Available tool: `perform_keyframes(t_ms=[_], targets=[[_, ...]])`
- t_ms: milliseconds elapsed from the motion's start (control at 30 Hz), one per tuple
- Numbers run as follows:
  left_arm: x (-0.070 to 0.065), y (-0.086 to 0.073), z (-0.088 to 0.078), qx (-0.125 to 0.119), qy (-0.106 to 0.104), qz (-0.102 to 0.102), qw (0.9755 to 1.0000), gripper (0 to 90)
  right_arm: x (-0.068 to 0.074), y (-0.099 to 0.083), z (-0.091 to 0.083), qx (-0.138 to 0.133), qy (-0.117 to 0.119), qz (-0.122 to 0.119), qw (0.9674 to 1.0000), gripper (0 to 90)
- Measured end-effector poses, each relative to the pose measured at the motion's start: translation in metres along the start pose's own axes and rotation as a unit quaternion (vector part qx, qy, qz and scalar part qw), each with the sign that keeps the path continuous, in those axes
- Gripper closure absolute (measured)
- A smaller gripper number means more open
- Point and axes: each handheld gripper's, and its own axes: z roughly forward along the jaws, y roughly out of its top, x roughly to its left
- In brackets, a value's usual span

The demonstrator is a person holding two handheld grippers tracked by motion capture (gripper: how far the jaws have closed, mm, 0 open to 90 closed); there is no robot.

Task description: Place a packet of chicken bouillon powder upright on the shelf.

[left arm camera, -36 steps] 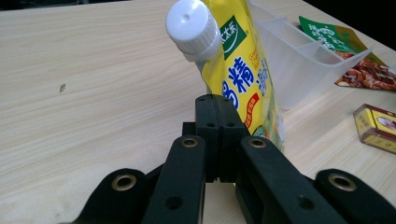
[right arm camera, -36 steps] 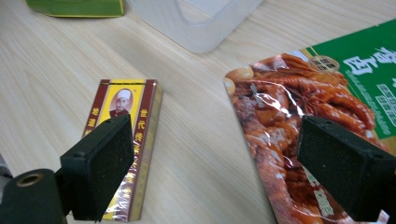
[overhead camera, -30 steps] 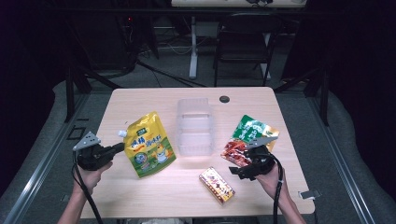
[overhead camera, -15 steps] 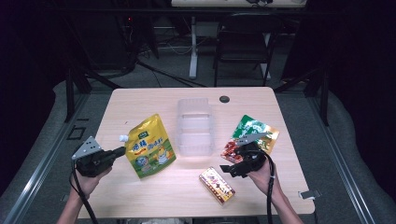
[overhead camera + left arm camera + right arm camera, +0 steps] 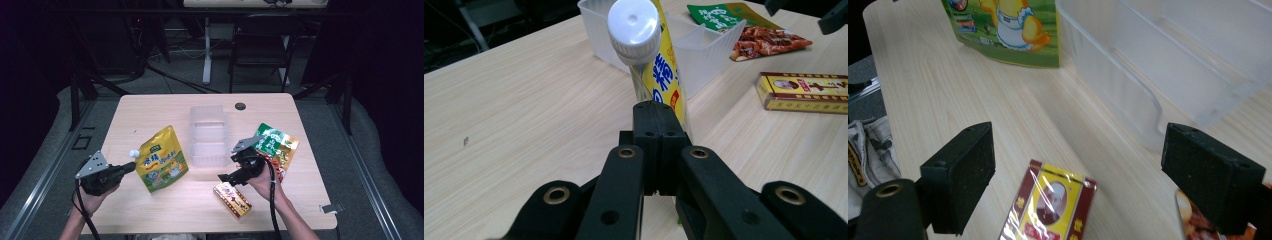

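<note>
The left claw (image 5: pixel 655 125) is clenched on the yellow spouted pouch (image 5: pixel 161 160) lying on the tabletop (image 5: pixel 150 110) left of the clear tray (image 5: pixel 209 135); the right claw (image 5: pixel 1093 185) hangs released over the boxed packet (image 5: pixel 1048 210).

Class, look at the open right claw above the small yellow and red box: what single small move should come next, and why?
Probably lower the right claw onto the yellow and red box and close. Its jaws stand wide apart with the box lying flat on the table just below and between them, untouched, beside the clear tray.
</note>
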Motion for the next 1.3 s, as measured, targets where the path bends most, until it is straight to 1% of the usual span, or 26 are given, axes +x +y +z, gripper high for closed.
perform_keyframes(t_ms=[67,100,167,233,267,333,367,467,500,533,567,600,633,700,733,767,800,833,933,1033,1133,1233,1300], targets=[[0.000,0.000,-0.001,0.003,-0.003,0.005,1.0000,90.0,0.001,0.007,0.004,0.008,0.004,-0.010,0.9999,13.4],[-0.001,-0.001,-0.002,-0.001,-0.005,0.005,1.0000,90.0,0.002,0.010,0.007,0.005,0.008,-0.012,0.9999,13.5],[0.000,-0.001,-0.004,0.001,-0.009,0.010,0.9999,90.0,0.004,0.018,0.013,0.002,0.014,-0.019,0.9997,13.7],[0.001,-0.003,-0.005,-0.003,-0.017,0.013,0.9998,90.0,0.007,0.026,0.019,-0.001,0.021,-0.029,0.9994,13.8],[0.001,-0.003,-0.006,-0.002,-0.019,0.017,0.9997,90.0,0.008,0.029,0.022,-0.004,0.024,-0.030,0.9993,13.9],[0.000,-0.003,-0.007,-0.007,-0.032,0.023,0.9992,90.0,0.011,0.036,0.028,0.001,0.029,-0.040,0.9988,13.9],[0.000,-0.003,-0.007,-0.008,-0.034,0.024,0.9991,90.0,0.013,0.041,0.033,0.005,0.032,-0.050,0.9982,14.0],[-0.001,-0.003,-0.006,-0.010,-0.036,0.025,0.9990,90.0,0.016,0.048,0.041,0.003,0.040,-0.059,0.9975,14.3],[0.000,-0.003,-0.005,-0.011,-0.036,0.024,0.9990,90.0,0.021,0.048,0.052,-0.047,0.020,-0.049,0.9975,14.6],[0.000,-0.003,-0.005,-0.011,-0.037,0.023,0.9990,90.0,0.022,0.050,0.057,-0.066,0.033,-0.045,0.9963,15.3],[0.000,-0.003,-0.004,-0.011,-0.038,0.022,0.9990,90.0,0.022,0.055,0.058,-0.051,0.050,-0.054,0.9960,16.7],[0.000,-0.003,-0.004,-0.011,-0.039,0.022,0.9989,90.0,0.023,0.059,0.059,-0.037,0.050,-0.056,0.9964,17.5],[0.000,-0.002,-0.004,-0.010,-0.043,0.023,0.9988,90.0,0.022,0.064,0.058,-0.009,0.059,-0.066,0.9960,18.7],[-0.001,-0.002,-0.003,-0.012,-0.048,0.026,0.9985,90.0,0.025,0.071,0.064,-0.015,0.061,-0.065,0.9959,22.6],[-0.001,-0.001,-0.002,-0.012,-0.051,0.027,0.9983,90.0,0.025,0.074,0.066,-0.019,0.061,-0.068,0.9956,25.0],[-0.002,-0.001,-0.002,-0.012,-0.052,0.028,0.9982,90.0,0.026,0.078,0.069,-0.025,0.064,-0.065,0.9955,27.7],[-0.002,-0.001,-0.001,-0.012,-0.053,0.027,0.9982,90.0,0.026,0.083,0.071,-0.025,0.062,-0.065,0.9957,32.3],[-0.002,-0.001,-0.001,-0.013,-0.056,0.026,0.9980,90.0,0.026,0.083,0.071,-0.025,0.062,-0.065,0.9957,32.3],[-0.002,-0.001,-0.001,-0.012,-0.061,0.027,0.9977,89.8,0.024,0.086,0.073,-0.033,0.071,-0.057,0.9953,40.2],[-0.001,-0.001,0.000,-0.013,-0.066,0.028,0.9973,89.5,0.023,0.087,0.075,-0.034,0.070,-0.051,0.9956,45.1],[-0.002,0.000,0.000,-0.013,-0.072,0.030,0.9969,89.3,0.023,0.087,0.076,-0.038,0.073,-0.049,0.9955,48.3],[-0.002,0.000,0.001,-0.012,-0.073,0.029,0.9968,89.0,0.024,0.087,0.077,-0.039,0.074,-0.048,0.9953,52.7],[-0.002,0.000,0.001,-0.009,-0.069,0.026,0.9972,88.2,0.024,0.086,0.076,-0.041,0.068,-0.047,0.9957,58.5]])
